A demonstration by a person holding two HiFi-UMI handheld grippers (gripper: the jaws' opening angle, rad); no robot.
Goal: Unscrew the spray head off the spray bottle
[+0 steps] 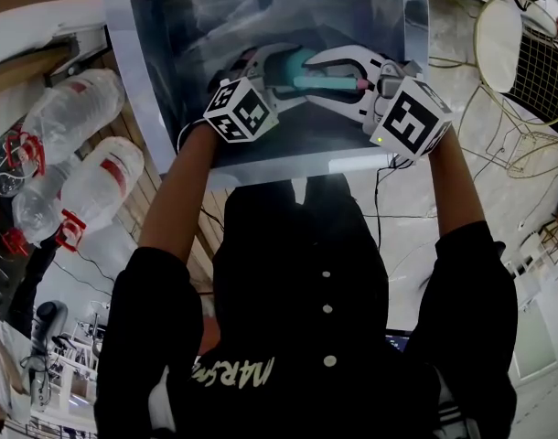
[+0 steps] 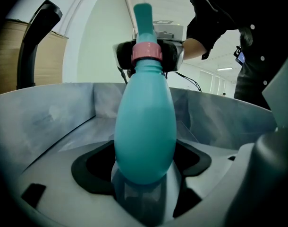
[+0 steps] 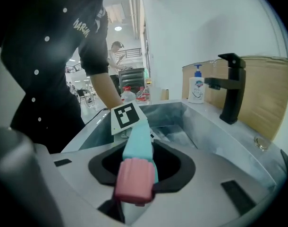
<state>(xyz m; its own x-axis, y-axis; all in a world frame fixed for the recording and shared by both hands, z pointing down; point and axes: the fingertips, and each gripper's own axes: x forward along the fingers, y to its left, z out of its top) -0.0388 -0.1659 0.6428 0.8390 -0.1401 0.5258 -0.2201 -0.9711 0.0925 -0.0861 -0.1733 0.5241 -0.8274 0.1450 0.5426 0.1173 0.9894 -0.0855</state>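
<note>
Over the sink, my left tongs clamp the spray bottle steady, so my right tongs, closed on its pink collar, can twist.

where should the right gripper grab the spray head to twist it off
The pink ribbed collar, squeezed across its sides from the head end: it is round, ridged and sits at the neck, while the left gripper holds the teal body.

White lettering on black top, too blurred to read
</note>
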